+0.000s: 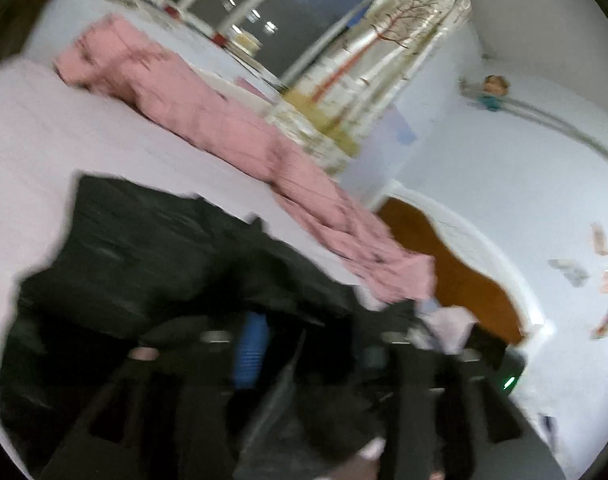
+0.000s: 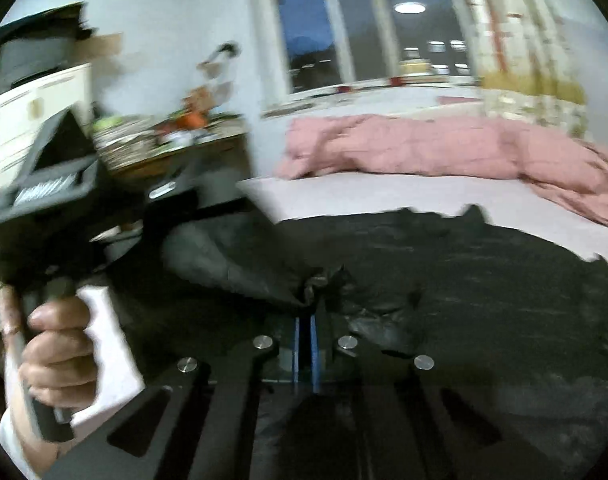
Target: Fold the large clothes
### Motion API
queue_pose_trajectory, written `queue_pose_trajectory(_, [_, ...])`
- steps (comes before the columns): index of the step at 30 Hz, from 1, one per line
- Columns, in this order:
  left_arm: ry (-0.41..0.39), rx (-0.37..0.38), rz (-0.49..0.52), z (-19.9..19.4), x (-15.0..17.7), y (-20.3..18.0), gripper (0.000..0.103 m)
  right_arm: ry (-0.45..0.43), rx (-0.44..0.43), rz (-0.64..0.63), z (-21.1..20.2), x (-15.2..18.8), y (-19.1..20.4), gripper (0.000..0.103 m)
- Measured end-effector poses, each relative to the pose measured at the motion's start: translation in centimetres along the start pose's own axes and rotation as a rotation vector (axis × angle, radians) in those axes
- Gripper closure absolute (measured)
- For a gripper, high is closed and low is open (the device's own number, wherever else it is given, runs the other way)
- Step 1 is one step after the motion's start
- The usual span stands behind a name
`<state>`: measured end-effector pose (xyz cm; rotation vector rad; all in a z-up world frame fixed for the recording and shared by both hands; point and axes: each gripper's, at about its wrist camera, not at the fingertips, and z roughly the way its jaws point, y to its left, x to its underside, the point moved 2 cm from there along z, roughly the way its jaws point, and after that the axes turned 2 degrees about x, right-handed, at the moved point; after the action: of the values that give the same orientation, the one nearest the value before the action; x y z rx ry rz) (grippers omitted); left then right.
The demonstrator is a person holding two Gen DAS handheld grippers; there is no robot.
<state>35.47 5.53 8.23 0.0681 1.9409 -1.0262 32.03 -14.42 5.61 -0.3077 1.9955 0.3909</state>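
A large black garment (image 1: 144, 248) lies spread on the pale bed sheet (image 1: 44, 140). In the left wrist view my left gripper (image 1: 316, 344) hangs over its near edge. The picture is blurred, but the jaws stand apart, with one blue pad (image 1: 250, 352) showing and dark cloth behind the gap. In the right wrist view my right gripper (image 2: 306, 320) is shut, its blue pads pinching a bunched fold of the black garment (image 2: 464, 280). A hand (image 2: 60, 352) holds the left gripper's handle at the left of that view.
A crumpled pink duvet (image 1: 208, 120) (image 2: 424, 148) lies along the far side of the bed. Behind it are a window (image 2: 344, 40) and a patterned curtain (image 1: 384, 60). A brown headboard (image 1: 456, 272) is at the right. A cluttered desk (image 2: 164, 136) and a white cabinet (image 2: 32, 112) stand at the left.
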Motion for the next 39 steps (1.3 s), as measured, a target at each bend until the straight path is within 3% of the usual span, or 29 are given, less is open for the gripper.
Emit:
queue_pose_trajectory(1, [-0.01,-0.06,0.015,-0.3,-0.2,0.1,0.039,-0.008,0.049,0.028,-0.1,-0.3,-1.2,0.099])
queue_pose_trajectory(5, [-0.001,-0.317,0.067,-0.3,-0.4,1.0,0.036,-0.003,0.241,0.108,-0.4,-1.1,-6.4,0.099])
queue_pose_trajectory(8, [-0.055,-0.736,0.185,-0.4,-0.3,1.3,0.036,0.042,0.364,0.192,-0.3,-1.3,-11.2,0.099])
queue_pose_trajectory(9, [-0.062,-0.814,0.21,-0.4,-0.3,1.5,0.036,0.06,0.394,0.2,-0.4,-1.2,-11.9,0.099])
queue_pose_trajectory(10, [-0.046,-0.831,0.212,-0.2,-0.3,2.1,0.036,0.084,0.437,0.216,-0.3,-0.9,-13.1,0.099])
queue_pose_trajectory(12, [-0.012,-0.788,0.17,0.1,0.0,3.4,0.036,0.133,0.478,0.273,-0.1,-0.6,-15.6,0.099])
queue_pose_trajectory(16, [0.093,-0.67,0.154,2.0,0.8,4.5,0.036,0.192,0.434,0.389,0.6,-0.1,-19.5,0.098])
queue_pose_trajectory(18, [0.124,-0.679,0.168,3.1,1.4,4.5,0.036,0.182,0.436,0.388,0.1,-0.4,-20.5,0.09])
queue_pose_trajectory(20, [0.161,-0.724,0.182,4.4,2.0,5.2,0.036,0.179,0.469,0.368,-0.2,-1.0,-21.6,0.06])
queue_pose_trajectory(22, [0.212,-0.779,0.172,5.7,2.8,6.8,0.036,0.16,0.506,0.385,-1.1,-1.1,-23.2,0.045])
queue_pose_trajectory(26, [0.258,-0.786,0.115,6.7,3.5,9.2,0.035,0.127,0.51,0.515,-3.4,-0.4,-25.9,0.045])
queue_pose_trajectory(30, [0.262,-0.791,0.118,6.8,3.6,9.2,0.035,0.122,0.574,0.515,-4.9,0.0,-27.8,0.045])
queue_pose_trajectory(31, [0.265,-0.798,0.124,6.9,3.7,9.2,0.034,0.124,0.554,0.514,-4.9,0.2,-27.6,0.045])
queue_pose_trajectory(35, [0.274,-0.811,0.115,7.2,3.7,9.4,0.034,0.262,0.3,0.44,-2.1,0.7,-26.4,0.045])
queue_pose_trajectory(39, [0.256,-0.867,0.04,6.8,3.8,10.1,0.034,0.359,0.327,0.391,1.1,1.5,-26.4,0.045])
